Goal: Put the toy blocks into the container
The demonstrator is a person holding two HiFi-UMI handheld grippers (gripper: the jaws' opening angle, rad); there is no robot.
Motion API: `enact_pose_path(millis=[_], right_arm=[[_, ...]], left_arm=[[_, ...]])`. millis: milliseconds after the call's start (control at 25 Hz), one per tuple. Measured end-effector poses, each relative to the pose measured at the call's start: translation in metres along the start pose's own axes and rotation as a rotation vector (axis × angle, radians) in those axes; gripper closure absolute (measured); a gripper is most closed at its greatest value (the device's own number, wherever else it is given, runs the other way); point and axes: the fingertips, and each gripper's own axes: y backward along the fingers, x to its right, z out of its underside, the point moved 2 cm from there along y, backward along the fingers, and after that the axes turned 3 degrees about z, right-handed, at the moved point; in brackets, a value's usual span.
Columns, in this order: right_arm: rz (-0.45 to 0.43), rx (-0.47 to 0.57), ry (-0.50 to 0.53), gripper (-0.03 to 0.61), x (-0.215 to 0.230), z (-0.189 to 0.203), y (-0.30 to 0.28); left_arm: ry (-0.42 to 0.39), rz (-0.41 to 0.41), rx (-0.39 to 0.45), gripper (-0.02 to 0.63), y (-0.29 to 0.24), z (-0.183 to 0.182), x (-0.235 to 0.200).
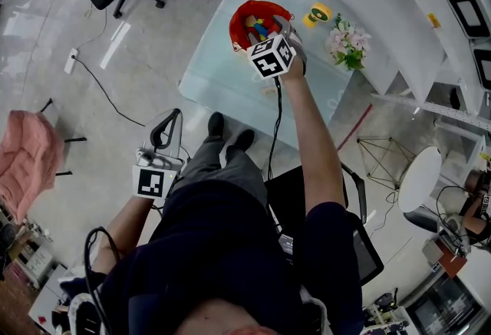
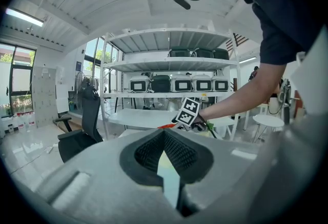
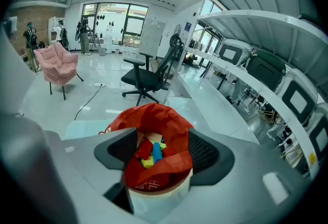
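**Head view.** The container [image 1: 244, 36], a white tub lined with a red bag, stands on the glass tabletop [image 1: 219, 77] at about 12 o'clock from me. The toy blocks [image 1: 258, 24] lie inside it. My right tool [image 1: 281, 28] hangs over its rim from the 4 o'clock side. At the container's 3 o'clock are a yellow roll [image 1: 317, 14] and, just past that, a bunch of flowers [image 1: 347, 43]. I see no loose block on the bare glass, so I judge the loading done or nearly so. Anything behind my arm I cannot check. My left tool [image 1: 168, 126] is down by my leg at 7 o'clock, over the floor and well away from the tabletop.

**Left gripper view.** The left tool [image 2: 164, 137] has its jaws together at the tips with nothing between them. The right arm and its marker cube show at 1 o'clock beyond it.

**Right gripper view.** The right tool [image 3: 163, 150] has its jaws spread apart and carries nothing. The container [image 3: 154, 186] shows in the gap below, and neither pad presses on it. Inside, the blocks [image 3: 151, 150] are piled in the middle.

**Count.**
- Containers: one.
- Tools: two.
- Blocks: at least four in view (a red, a blue, a yellow and a green). Others may be buried under them.
- Yellow rolls: one.
- Flower bunches: one.

What is left, I think, is only to lift the right tool clear and confirm that no block remains out of sight.
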Motion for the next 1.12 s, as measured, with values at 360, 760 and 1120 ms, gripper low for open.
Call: enact_pose_path(millis=[360, 760, 1120], right_arm=[[0.013, 0.029, -0.050, 0.272, 0.005, 0.019, 0.038], [-0.023, 0.023, -0.072, 0.282, -0.010, 0.066, 0.074], [-0.091, -0.022, -0.031, 0.291, -0.047, 0.125, 0.077]], left_arm=[[-0.010, 0.027, 0.006, 0.611, -0.003, -0.002, 0.008], [-0.021, 0.058, 0.004, 0.611, -0.007, -0.002, 0.018], [-0.028, 0.057, -0.020, 0.611, -0.004, 0.002, 0.025]])
